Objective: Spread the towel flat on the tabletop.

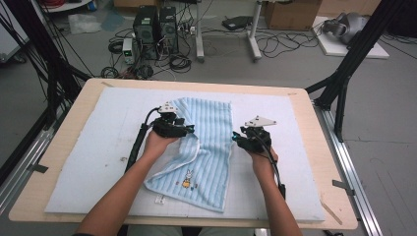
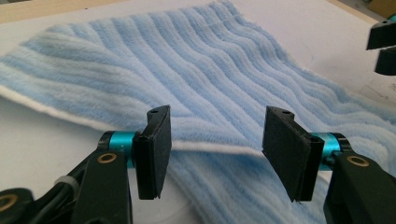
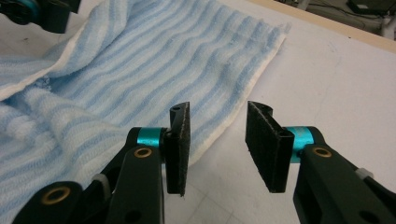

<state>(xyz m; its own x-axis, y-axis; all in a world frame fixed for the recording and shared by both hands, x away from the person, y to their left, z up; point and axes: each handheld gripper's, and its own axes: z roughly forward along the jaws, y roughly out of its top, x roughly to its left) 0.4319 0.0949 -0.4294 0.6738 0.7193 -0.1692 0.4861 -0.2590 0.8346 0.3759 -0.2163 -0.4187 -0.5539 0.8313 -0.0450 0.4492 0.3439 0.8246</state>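
Fluffy ribbed blue-striped towel [image 1: 206, 142] half-folded mid white foam-topped wooden worktop [image 1: 88, 147]; left tongs [image 2: 212, 140] and right tongs [image 3: 217, 144] open, empty; cabled floor behind.

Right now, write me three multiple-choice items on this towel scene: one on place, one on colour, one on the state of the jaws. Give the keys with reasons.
1. Where does the right gripper sit relative to the towel?
A. beside its right edge
B. on the bunny print
C. at its far left corner

2. What colour are the towel's stripes?
A. red and white
B. light blue, two shades
C. green and yellow

3. How do the left gripper's jaws stand?
A. clamped on the towel
C. apart, nothing pinched
B. shut on a cable

Key: 1 A, the high view shows it on the white mat just off the towel's right edge. 2 B, every view shows blue stripes. 3 C, the left gripper view shows a gap with the towel lying beyond.
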